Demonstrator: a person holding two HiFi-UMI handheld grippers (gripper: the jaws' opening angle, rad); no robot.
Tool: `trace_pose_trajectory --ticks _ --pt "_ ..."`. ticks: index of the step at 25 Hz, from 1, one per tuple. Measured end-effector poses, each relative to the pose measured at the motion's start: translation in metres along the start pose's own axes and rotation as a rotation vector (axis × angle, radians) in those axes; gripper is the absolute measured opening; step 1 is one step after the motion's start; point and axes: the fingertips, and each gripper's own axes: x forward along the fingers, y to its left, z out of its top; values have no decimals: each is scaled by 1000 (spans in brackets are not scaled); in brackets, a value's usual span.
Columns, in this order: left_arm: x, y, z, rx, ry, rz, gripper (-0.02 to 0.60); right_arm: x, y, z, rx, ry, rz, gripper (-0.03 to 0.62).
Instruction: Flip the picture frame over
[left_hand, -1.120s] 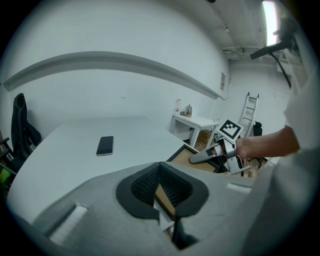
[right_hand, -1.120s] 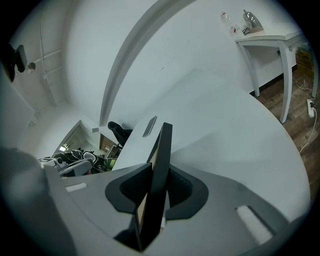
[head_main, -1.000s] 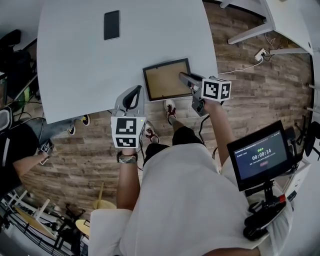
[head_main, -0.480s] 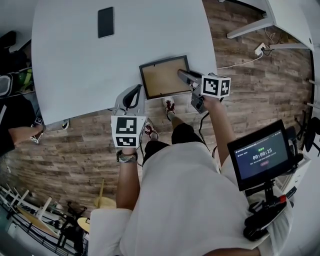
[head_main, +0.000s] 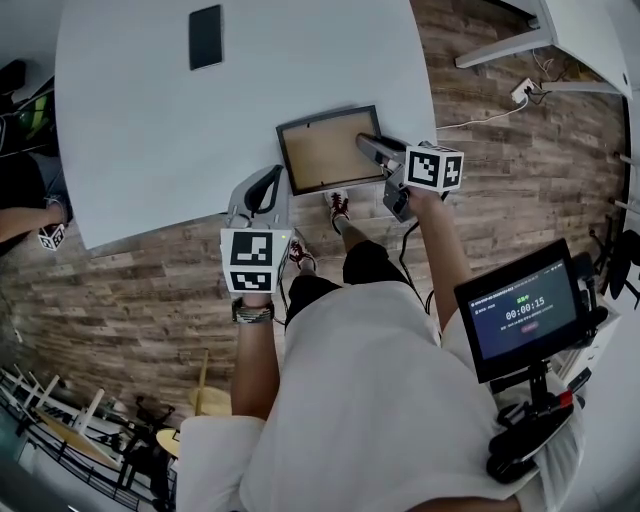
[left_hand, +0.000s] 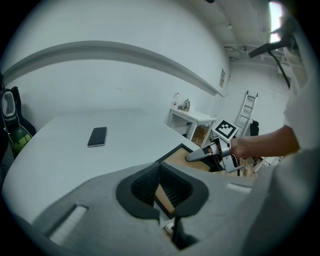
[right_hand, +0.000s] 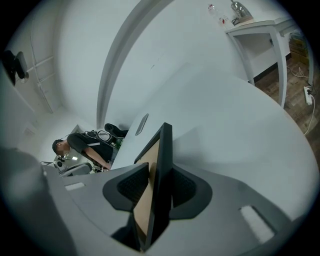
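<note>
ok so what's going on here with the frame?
A person works at a white table with a hand-held gripper in each hand. The right hand-held gripper has the black-rimmed, brown-faced picture frame between its jaws at the table's near edge; those jaws have just been opening, and whether they press it is unclear. The left hand-held gripper hangs open beside the frame.

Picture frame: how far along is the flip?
Done: nothing certain. The picture frame lies flat at the edge of the table, brown panel up; which face that is I cannot tell. In hand: the right hand-held gripper straddles its right edge, and its jaws have just been opening, so the hold looks loose. The left hand-held gripper hangs open and empty beside it. Left: the turn-over, unless that brown side is the back.
</note>
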Motion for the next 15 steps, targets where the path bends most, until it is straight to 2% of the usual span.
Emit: trace_pose_trajectory --ticks 3,8,15 --pt "0 -1 -1 5 4 -3 3 -2 -7 0 -15 -4 -22 129" --pt "1 -2 -2 6 12 -12 3 -1 -2 -1 -22 2 -9 140" --pt "1 -4 -2 6 14 -18 3 -2 -7 1 -93 18 -78 164"
